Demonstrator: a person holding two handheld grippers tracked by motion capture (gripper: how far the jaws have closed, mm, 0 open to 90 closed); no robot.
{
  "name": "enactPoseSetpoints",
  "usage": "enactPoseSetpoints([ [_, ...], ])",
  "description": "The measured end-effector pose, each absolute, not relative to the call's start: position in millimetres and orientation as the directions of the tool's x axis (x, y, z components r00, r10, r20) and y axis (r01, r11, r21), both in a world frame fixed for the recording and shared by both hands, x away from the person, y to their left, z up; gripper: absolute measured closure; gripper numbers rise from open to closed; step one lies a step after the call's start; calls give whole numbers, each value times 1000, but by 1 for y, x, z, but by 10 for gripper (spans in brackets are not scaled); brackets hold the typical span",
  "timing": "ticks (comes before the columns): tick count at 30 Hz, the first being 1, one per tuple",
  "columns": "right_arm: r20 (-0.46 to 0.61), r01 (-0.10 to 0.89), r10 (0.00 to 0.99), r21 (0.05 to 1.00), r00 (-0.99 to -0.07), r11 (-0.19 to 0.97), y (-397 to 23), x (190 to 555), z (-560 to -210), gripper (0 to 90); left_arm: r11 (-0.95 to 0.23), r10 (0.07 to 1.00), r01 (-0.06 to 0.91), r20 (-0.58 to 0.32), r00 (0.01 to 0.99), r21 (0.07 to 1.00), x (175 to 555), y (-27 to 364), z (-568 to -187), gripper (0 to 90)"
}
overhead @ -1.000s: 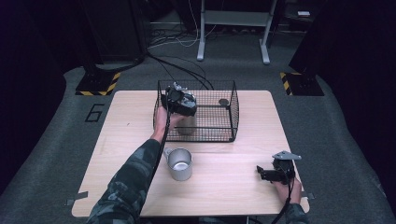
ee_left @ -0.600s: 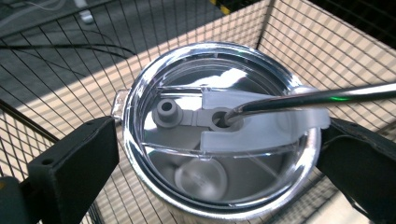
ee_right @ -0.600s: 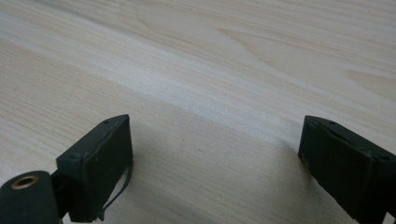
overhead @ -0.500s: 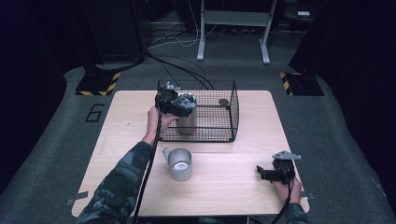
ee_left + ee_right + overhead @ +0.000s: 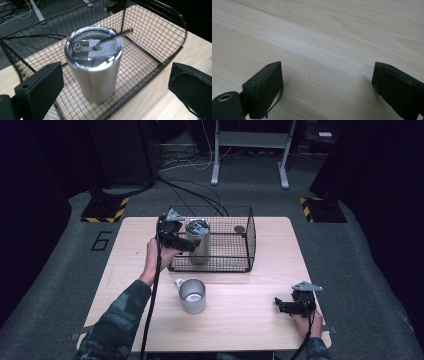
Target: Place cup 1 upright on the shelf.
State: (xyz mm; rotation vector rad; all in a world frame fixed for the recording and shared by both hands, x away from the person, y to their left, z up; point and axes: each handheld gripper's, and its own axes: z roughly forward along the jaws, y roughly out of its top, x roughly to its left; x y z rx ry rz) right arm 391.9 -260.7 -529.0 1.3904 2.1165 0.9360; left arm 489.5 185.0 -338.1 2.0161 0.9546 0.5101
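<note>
While we are holding the left tongs [image 5: 187,245] spread wide at the near left corner of the wire basket [image 5: 246,247], the steel tumbler [image 5: 95,65] is standing upright inside that basket, near our jaws but not touching them. Its clear lid is carrying a dark straw [image 5: 113,36]. We are resting the right tongs [image 5: 281,305], also spread, low over the bare bench [image 5: 332,37]. A metal mug [image 5: 192,295] is standing in front of the basket.

A shiny metal cup [image 5: 96,67] with a clear lid is stood upright inside the wire basket [image 5: 160,35], at its left end. The lid is shut.
</note>
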Motion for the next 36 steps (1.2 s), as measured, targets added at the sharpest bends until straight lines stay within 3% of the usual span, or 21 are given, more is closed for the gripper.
enactPoseSetpoints([
  [12,5,621,917,737,-398,266,-261,392,-529,94,-366,821,463,47,568,807,437,241,-356,1],
  [19,5,621,917,738,-399,266,-260,392,-529,94,-301,882,547,10,471,781,416,277,-402,1],
  [26,-4,621,919,736,-394,269,-260,391,-529,78,-304,928,629,72,366,716,409,296,-461,1],
  [29,1,639,923,722,-384,265,-260,392,-529,18,-316,930,656,88,356,685,412,300,-480,0],
  [36,-3,658,921,698,-391,282,-262,396,-527,0,-284,941,699,50,335,656,417,303,-509,0],
])
